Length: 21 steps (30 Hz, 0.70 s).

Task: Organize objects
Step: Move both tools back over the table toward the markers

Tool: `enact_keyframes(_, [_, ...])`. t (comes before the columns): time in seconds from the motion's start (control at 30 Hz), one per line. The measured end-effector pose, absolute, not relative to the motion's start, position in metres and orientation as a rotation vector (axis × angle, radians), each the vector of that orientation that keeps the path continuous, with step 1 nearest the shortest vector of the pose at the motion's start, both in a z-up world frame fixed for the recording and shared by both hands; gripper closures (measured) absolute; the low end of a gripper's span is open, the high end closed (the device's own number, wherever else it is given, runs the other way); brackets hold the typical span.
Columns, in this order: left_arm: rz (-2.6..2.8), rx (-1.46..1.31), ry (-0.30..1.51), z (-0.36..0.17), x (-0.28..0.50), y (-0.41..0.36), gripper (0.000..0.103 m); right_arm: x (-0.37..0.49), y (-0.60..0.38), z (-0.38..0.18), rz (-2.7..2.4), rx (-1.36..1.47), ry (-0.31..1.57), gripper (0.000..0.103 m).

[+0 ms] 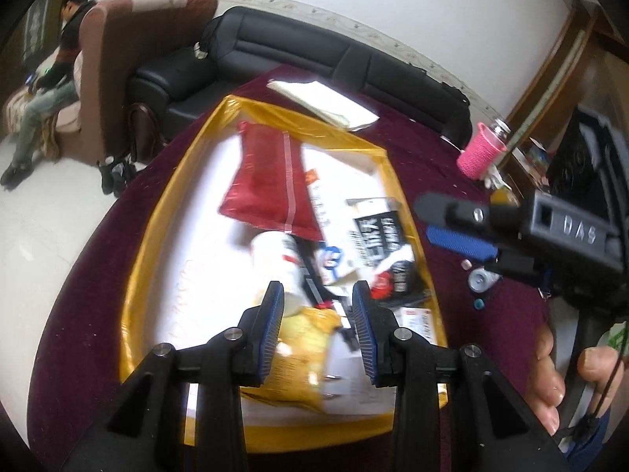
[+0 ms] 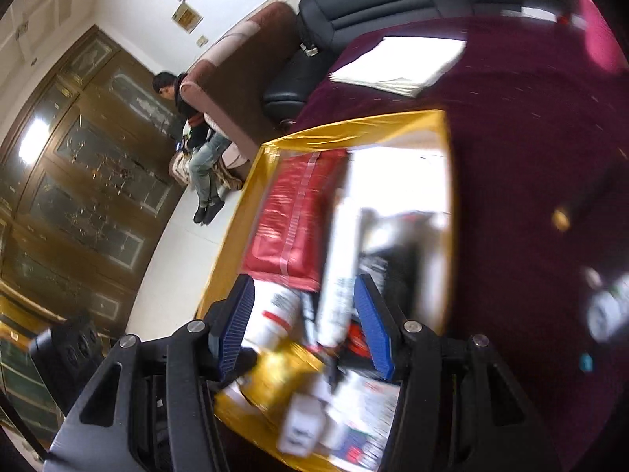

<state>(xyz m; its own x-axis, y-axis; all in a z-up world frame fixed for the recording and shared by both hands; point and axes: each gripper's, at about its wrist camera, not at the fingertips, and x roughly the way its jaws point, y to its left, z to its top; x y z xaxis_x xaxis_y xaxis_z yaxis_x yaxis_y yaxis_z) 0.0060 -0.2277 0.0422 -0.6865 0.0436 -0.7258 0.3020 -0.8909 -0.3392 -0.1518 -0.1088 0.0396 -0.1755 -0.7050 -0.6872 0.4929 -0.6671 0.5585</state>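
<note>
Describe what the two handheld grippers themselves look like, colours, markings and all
Both are black plastic linkages with silver pivot bolts and ribbed blue finger pads. The left gripper matches the right gripper. The right gripper's grey body carries raised letters DAS, with a thin black cord beside the hand.

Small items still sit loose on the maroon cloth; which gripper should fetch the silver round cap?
Right, probably: the right gripper hangs open just above the silver round cap; the left gripper hovers open over the gold-rimmed tray.

Our left gripper [image 1: 317, 328] and right gripper [image 2: 310, 324] share black angular frames, ribbed blue finger pads and round silver screws. On our right one's dark grey housing we read raised letters "DAS", with a thin black cord beside our hand [image 1: 566, 373].
</note>
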Motion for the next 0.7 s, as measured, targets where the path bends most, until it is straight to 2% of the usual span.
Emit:
enact_keyframes(0.23, [-2.828,1.235,0.528,0.06,-0.011,-0.17,0.072,-0.161,-0.014,0.033,-1.992,1.282,-0.38,0.05])
enact_keyframes(0.4, [-3.006,1.413,0.4,0.062,-0.039,-0.106,0.072,-0.18,0.07,0.037,-2.115,1.269,-0.479,0.048])
enact_keyframes(0.7, [-3.124,1.65,-0.002,0.044,-0.109,-0.008,0.072,-0.209,0.176,0.009,-2.37,1.249,-0.616,0.047])
